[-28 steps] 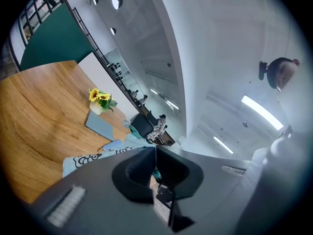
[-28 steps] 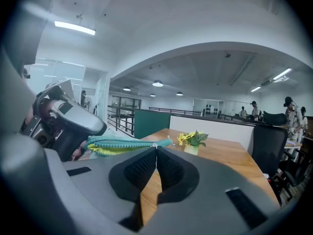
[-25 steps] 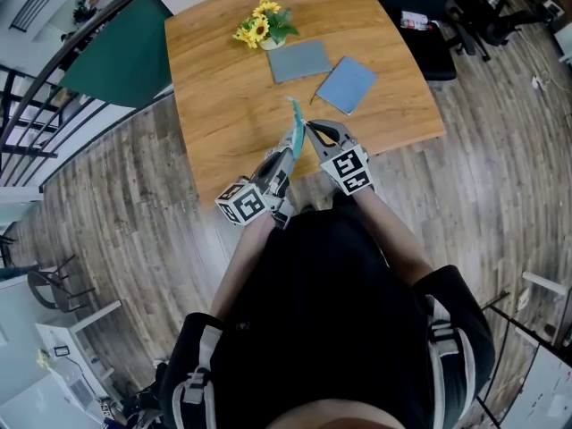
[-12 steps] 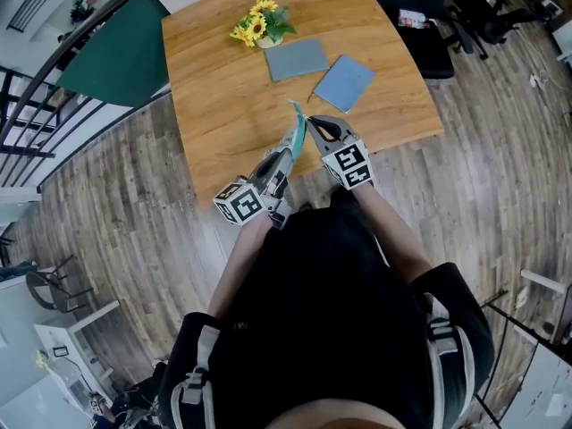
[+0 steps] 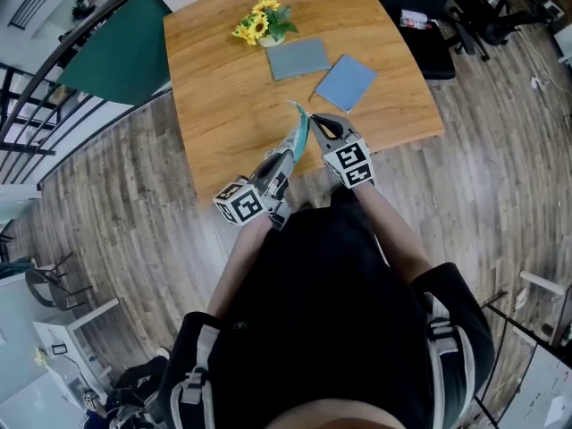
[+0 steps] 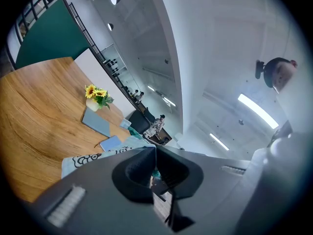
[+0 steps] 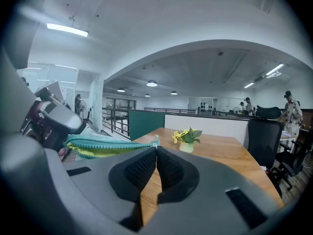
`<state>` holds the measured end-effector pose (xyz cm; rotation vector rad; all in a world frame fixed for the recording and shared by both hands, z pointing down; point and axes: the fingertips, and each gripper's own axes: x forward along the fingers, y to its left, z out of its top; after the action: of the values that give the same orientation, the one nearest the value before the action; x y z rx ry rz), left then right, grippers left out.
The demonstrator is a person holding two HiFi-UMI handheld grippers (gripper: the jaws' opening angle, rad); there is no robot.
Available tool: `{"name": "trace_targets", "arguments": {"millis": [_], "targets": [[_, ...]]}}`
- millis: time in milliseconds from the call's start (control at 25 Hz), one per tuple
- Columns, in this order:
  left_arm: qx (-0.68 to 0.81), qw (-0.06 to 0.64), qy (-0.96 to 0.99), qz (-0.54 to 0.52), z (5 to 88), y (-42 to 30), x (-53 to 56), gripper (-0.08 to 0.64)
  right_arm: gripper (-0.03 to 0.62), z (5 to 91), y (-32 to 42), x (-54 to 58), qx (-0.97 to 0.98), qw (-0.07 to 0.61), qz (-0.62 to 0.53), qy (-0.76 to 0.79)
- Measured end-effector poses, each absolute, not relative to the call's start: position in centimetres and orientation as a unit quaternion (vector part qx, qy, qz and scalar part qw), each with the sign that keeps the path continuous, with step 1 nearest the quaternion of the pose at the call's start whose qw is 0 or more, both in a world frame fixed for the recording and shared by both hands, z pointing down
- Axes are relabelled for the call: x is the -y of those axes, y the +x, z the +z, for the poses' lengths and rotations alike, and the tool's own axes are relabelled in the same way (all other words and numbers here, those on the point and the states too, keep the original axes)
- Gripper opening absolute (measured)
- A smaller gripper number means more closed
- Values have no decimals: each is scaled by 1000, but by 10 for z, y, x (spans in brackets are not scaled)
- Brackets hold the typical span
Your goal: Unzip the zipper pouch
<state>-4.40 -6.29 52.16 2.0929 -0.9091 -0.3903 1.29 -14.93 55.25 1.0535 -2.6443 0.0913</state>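
A teal zipper pouch [image 5: 296, 134] hangs in the air over the near edge of the wooden table [image 5: 223, 105], stretched between both grippers. My left gripper [image 5: 286, 156] is shut on the pouch's near end; in the left gripper view the cloth [image 6: 93, 158] runs out leftward from the shut jaws, white with a dark print. My right gripper [image 5: 309, 120] is shut at the pouch's far end, on the zipper pull [image 7: 154, 142] at its tips. In the right gripper view the pouch [image 7: 105, 146] shows its teal zip edge with yellow-green below. I cannot tell how far the zip stands open.
A small pot of yellow flowers [image 5: 259, 27] stands at the table's far side, with two flat grey-blue pouches [image 5: 299, 59] [image 5: 346, 83] beside it. A black office chair [image 5: 429, 25] stands past the right edge. A dark railing [image 5: 36, 79] runs at the left.
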Motion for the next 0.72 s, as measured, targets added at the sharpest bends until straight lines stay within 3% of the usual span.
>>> {"name": "trace_targets", "arguments": {"millis": [720], "targets": [[341,397,841,-138,519,-35,61,8,8,552,21,165,911,150,30,384]]}}
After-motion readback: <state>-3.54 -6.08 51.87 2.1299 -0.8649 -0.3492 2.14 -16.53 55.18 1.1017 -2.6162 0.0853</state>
